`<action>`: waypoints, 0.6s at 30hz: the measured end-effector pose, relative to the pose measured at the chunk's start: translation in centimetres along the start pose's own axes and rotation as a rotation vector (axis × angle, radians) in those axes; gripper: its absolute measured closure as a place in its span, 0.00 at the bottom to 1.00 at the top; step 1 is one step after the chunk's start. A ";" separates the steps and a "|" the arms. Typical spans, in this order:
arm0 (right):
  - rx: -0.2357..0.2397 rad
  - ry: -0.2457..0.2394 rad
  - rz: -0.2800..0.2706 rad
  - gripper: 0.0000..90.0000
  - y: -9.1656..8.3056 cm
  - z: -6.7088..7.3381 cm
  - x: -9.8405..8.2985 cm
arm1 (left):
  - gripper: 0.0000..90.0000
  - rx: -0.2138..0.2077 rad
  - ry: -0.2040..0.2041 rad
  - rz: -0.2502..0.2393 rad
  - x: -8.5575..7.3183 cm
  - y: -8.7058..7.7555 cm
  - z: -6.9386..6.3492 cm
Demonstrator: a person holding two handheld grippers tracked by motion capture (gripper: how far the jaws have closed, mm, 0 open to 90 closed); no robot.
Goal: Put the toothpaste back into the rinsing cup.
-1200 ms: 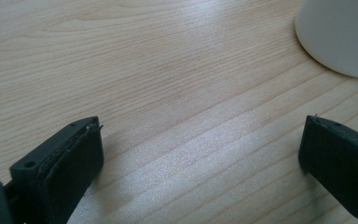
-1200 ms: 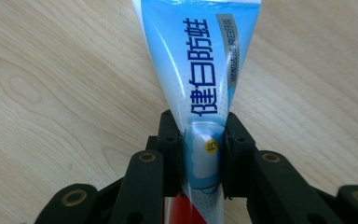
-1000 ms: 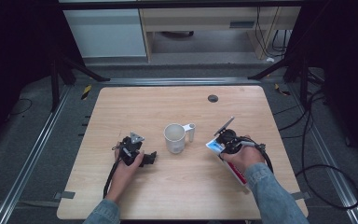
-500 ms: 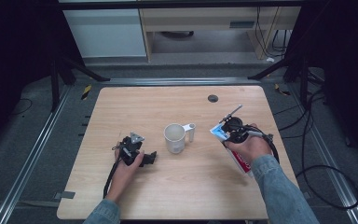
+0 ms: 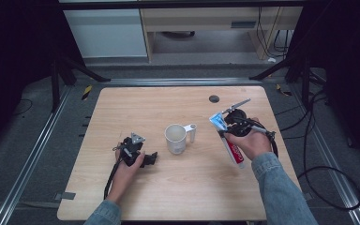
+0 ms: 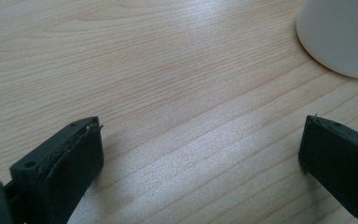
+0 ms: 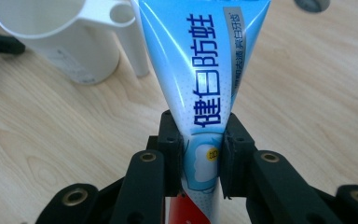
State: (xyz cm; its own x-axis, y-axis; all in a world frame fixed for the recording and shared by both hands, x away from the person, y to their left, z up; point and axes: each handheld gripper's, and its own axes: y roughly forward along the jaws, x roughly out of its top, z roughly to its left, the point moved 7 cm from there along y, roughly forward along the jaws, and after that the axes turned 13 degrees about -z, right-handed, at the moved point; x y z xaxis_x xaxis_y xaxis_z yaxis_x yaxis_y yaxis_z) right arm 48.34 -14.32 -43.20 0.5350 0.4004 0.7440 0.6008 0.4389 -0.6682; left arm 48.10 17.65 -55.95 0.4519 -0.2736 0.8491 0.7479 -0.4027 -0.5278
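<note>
I have the right tool [image 5: 225, 125] closed on the tube [image 7: 200, 70], which is lifted off the surface [image 5: 168, 112], just right of the cup [image 5: 175, 138]. My left tool [image 5: 140, 157] rests on the surface left of the cup, jaws wide open with nothing between them.

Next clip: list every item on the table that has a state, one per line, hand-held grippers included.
Toothpaste tube: clamped in the right gripper, lifted off the table, flat crimped end toward the mug.
White mug: upright on the table, empty, handle toward the tube.
Left hand-held gripper: open, nothing between its jaws, low over the wood.
Right hand-held gripper: shut on the tube.
</note>
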 end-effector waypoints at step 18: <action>-0.066 0.076 -0.254 0.82 -0.5 -1.2 2.7 | 0.00 0.000 0.000 0.000 0.0 0.0 0.0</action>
State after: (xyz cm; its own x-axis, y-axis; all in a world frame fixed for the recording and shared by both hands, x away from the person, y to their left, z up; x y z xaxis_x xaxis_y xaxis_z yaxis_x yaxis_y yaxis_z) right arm 50.19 -14.38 -40.87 0.4035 0.2211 0.8879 0.7578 0.4632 -0.4597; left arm 48.10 17.65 -55.95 0.4519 -0.2735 0.8491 0.7480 -0.4026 -0.5277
